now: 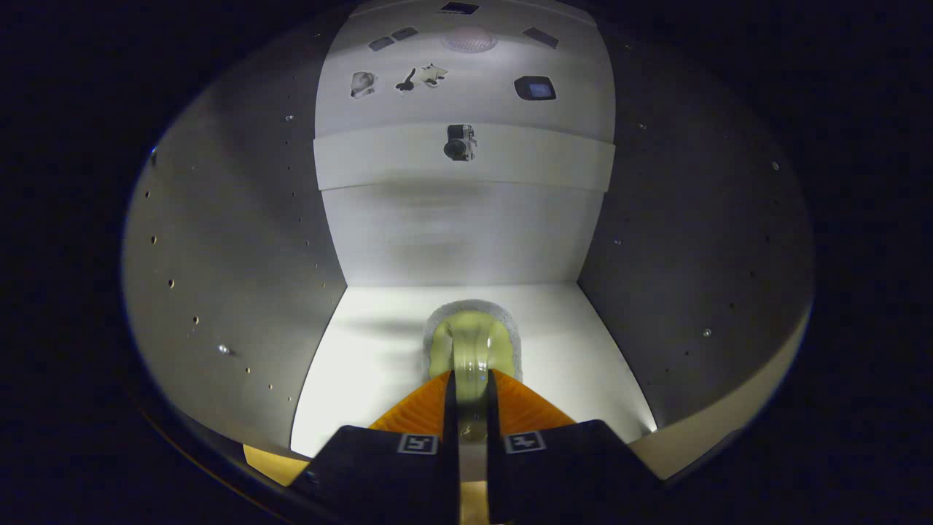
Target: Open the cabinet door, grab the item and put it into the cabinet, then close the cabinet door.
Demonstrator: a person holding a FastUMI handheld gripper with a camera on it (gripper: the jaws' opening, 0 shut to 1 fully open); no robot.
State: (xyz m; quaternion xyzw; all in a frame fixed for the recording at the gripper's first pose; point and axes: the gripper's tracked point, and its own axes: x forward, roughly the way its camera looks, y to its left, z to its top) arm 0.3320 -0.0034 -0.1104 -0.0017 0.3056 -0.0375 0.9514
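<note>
- The hand-held gripper (471, 386) is clenched on a pale yellow-green cup (472, 348), one finger pressing each side.
- The cup sits inside the cabinet (240, 240), on its white floor (364, 364), reaching just ahead of the fingertips.

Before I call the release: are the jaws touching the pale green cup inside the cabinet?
Touching. The gripper view shows the gripper with both jaws pressed against the pale green cup's rim, no gap either side.

Inside the cabinet (240, 240)

The gripper (471, 386) reaches into the cabinet, its fingers pressing from both sides on a sponge (472, 343) that sits on the cabinet floor (364, 364), midway between the side walls and short of the back wall (466, 233).
</note>
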